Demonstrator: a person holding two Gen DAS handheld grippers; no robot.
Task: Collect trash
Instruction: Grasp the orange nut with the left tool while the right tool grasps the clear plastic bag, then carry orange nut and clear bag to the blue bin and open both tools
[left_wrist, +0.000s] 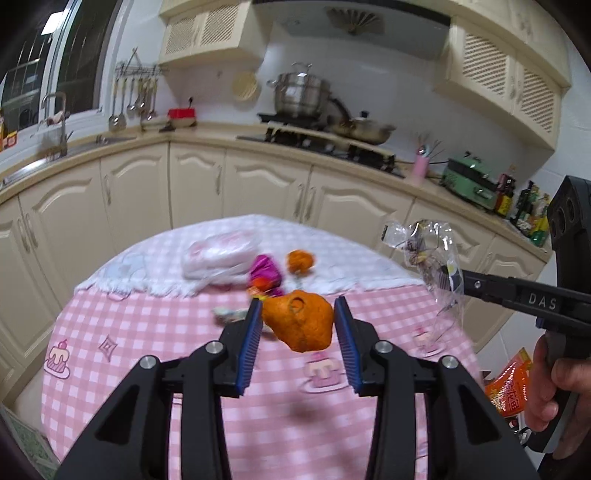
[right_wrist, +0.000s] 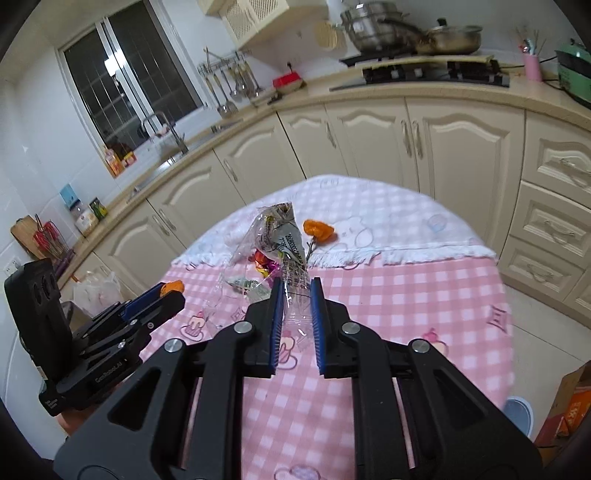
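Observation:
My left gripper (left_wrist: 298, 301) is shut on a piece of orange peel (left_wrist: 299, 321) and holds it clear above the round table (left_wrist: 147, 332) with its pink checked cloth. In the right wrist view that gripper (right_wrist: 168, 290) shows at the left with the peel (right_wrist: 173, 285) at its tips. My right gripper (right_wrist: 296, 281) is shut on a crumpled clear plastic wrapper (right_wrist: 284, 236), which sticks up above the fingers. It reaches in from the right in the left wrist view (left_wrist: 456, 278), wrapper (left_wrist: 424, 243) hanging.
On the table lie another orange peel (left_wrist: 301, 260), a magenta foil wrapper (left_wrist: 264, 273), a white plastic bag (left_wrist: 218, 256) and a small wrapper (left_wrist: 229, 314). Cream cabinets and a counter curve behind. Orange packaging (left_wrist: 509, 384) and a cardboard box (right_wrist: 569, 406) sit on the floor at the right.

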